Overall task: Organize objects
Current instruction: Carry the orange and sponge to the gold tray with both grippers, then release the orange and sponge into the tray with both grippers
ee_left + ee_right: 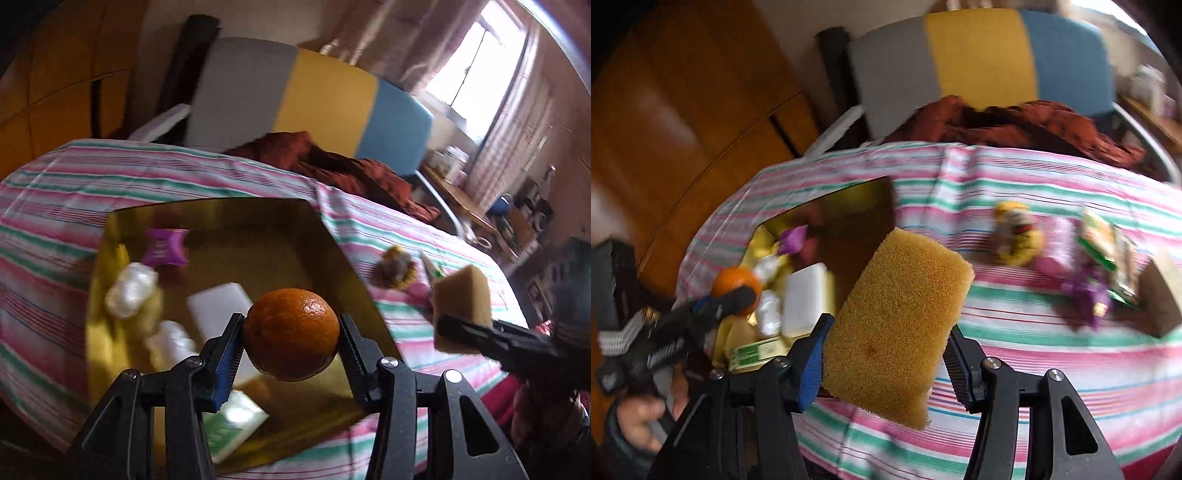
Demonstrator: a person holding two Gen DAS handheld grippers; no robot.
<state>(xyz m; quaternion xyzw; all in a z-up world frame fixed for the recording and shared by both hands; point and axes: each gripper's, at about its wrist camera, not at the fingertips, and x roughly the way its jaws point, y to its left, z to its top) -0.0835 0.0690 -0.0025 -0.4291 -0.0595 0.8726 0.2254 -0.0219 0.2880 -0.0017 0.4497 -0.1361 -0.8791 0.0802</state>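
My left gripper (291, 334) is shut on an orange (291, 334) and holds it above a gold box (332, 243) on the striped bedsheet. Inside the box lie a purple packet (166, 246), white wrapped items (131, 290), a white block (221, 308) and a green-and-white carton (231, 430). My right gripper (886, 349) is shut on a yellow sponge (897, 325) just right of the box (864, 206). In the right wrist view, the left gripper (735, 295) with the orange (737, 282) hangs over the box's left side. In the left wrist view, the sponge (461, 306) shows at right.
On the striped sheet (1015, 369) to the right lie a yellow plush toy (1015, 236), a pink item (1056, 251), a green packet (1102, 240), a purple wrapper (1086, 291) and a brown box (1161, 299). A rust-red blanket (1015, 122) and a tricolour cushion (979, 55) sit behind.
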